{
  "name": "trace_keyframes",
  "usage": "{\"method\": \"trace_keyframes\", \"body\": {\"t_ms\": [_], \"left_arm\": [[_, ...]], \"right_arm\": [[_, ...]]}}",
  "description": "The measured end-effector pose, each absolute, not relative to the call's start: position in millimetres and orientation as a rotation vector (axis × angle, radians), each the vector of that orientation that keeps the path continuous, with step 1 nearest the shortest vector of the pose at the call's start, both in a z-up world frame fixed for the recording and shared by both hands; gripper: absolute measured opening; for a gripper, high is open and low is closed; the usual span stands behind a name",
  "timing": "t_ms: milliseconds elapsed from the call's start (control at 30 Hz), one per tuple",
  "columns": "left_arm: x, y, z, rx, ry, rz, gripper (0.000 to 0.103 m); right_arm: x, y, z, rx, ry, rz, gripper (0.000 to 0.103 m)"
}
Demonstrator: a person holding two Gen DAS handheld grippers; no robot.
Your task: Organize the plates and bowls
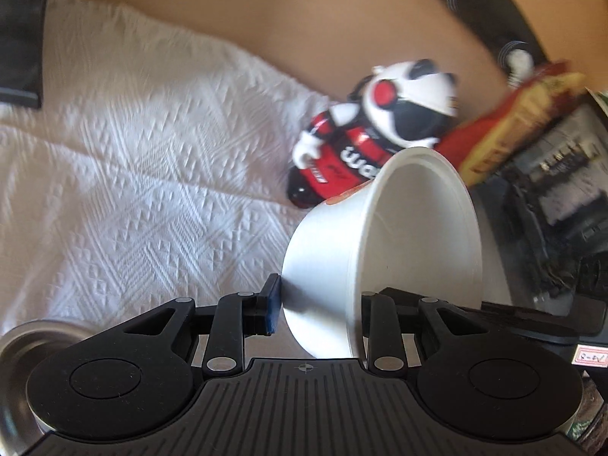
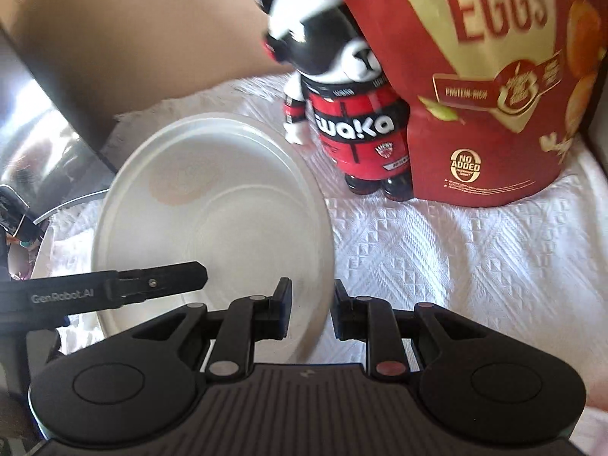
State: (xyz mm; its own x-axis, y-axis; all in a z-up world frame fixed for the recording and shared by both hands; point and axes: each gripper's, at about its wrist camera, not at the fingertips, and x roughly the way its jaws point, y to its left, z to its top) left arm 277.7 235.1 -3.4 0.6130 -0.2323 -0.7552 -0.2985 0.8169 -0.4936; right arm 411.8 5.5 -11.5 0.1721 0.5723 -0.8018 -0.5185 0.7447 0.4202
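Observation:
A white bowl (image 1: pixel 380 243) hangs tilted on its side above the white cloth. My left gripper (image 1: pixel 319 302) is shut on its wall: the blue pad (image 1: pixel 274 304) presses the outside, and the other finger is hidden inside the bowl. In the right wrist view a white plate (image 2: pixel 212 209) with a brownish stain is tilted, and my right gripper (image 2: pixel 312 313) is shut on its right rim. A black gripper finger with white lettering (image 2: pixel 152 285) reaches in from the left over the plate.
A red, black and white toy bear (image 2: pixel 342 121) (image 1: pixel 364 140) stands against a red snack bag (image 2: pixel 494 76) (image 1: pixel 505 121) on the textured white cloth (image 1: pixel 133 190) (image 2: pixel 456 250). Shiny metal dishes lie at the left (image 1: pixel 26 345) (image 2: pixel 38 140). A tan wall is behind.

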Motion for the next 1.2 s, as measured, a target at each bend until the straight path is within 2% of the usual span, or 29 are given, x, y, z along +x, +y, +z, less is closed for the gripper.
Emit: {"method": "trace_keyframes", "body": {"t_ms": [233,533,767,1200], "left_arm": [[238,213,6,-0.611,0.99,-0.04,0.031],[211,192,-35,-0.643,1.128,-0.135,0.031],[201,180,-48,-0.57,1.116,-0.05,0.031],[192,174,-22,-0.542,1.059,-0.022,0.035]], "right_arm": [[359,-21,17,0.059,1.109,0.728,0.022],[315,-47,-7,0.04,1.211,0.617,0.022],[309,-44,-28,-0.013,1.251,0.643,0.022],[311,-45,-20,-0.143,1.081,0.762,0.023]]}}
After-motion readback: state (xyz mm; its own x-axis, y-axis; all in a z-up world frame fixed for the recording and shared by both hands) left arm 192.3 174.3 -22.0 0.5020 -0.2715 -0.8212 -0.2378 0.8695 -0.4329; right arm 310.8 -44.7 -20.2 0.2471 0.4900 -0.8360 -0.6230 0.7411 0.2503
